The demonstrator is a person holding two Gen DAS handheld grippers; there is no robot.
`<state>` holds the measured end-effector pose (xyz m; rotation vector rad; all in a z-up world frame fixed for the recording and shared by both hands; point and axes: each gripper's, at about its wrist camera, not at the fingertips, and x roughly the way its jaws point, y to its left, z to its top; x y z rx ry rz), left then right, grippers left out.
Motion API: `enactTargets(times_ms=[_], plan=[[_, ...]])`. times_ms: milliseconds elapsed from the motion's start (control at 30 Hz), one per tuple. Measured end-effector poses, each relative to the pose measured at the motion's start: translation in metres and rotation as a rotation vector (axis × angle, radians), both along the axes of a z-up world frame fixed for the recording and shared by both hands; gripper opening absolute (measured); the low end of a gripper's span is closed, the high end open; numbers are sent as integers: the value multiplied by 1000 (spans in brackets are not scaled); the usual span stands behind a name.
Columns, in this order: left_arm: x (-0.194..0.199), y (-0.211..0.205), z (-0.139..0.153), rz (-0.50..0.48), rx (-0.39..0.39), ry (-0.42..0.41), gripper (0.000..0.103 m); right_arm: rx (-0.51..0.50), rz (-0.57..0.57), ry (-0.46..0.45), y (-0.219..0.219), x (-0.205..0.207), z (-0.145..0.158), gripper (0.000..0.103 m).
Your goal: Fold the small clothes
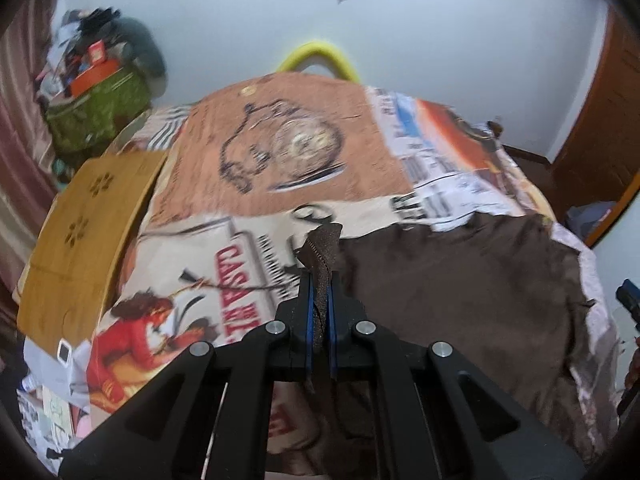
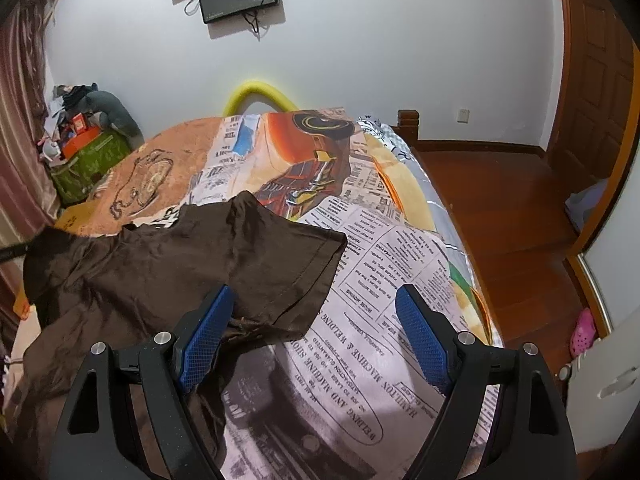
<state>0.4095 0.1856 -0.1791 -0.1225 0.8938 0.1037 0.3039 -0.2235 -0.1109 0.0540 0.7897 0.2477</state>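
Note:
A dark brown small shirt [image 1: 452, 280] lies on the printed bedspread [image 1: 280, 152]. My left gripper [image 1: 319, 280] is shut on a corner of the shirt, which sticks up between its blue pads. In the right wrist view the shirt [image 2: 160, 264] spreads to the left, one sleeve [image 2: 296, 276] reaching toward the middle. My right gripper [image 2: 314, 300] is open, its left pad [image 2: 208, 328] resting against the sleeve's hem, the right pad [image 2: 420, 332] over bare bedspread [image 2: 360, 360].
A wooden board [image 1: 84, 240] lies at the bed's left edge. A cluttered green box [image 1: 96, 112] stands at the far left by the curtain. The bed's right edge [image 2: 460, 232] drops to a wooden floor [image 2: 508, 200]. A yellow tube [image 2: 260, 94] sits at the bed's far end.

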Motion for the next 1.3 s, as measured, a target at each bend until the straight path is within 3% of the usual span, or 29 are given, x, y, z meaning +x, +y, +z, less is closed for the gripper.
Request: enactTargets(times_ms=[300,467,600,700,767,867,1100,1200,1300], plan=[[48,-60,-11,-75,-92,50,5,-9,4,-11,-7,-4,-2,81],[63,-81,-43,-95,-66,125,5,-1,0,-8,-13,-5,-7,81],[68,-85,-70,-79,-97,191,6,5,-1,16,-15,-3,-16,81],[68,-93,-73,-95,-69,202,15,-2,0,34,-14,0,-24,81],[66,-96,-66,-112,-49,186,32,2,3,41,-13,0,-27,81],[61,-95,-49,-103,-29,128,48,16,15,46,-12,1,-26,81],[44,-61,-23,-12,40,48,59,15,25,22,-8,1,-18,81],[41,-46,-30,21,59,84,59,25,41,17,-5,2,-16,81],[40,-37,-49,28,20,157,59,18,46,8,-3,4,-17,81]])
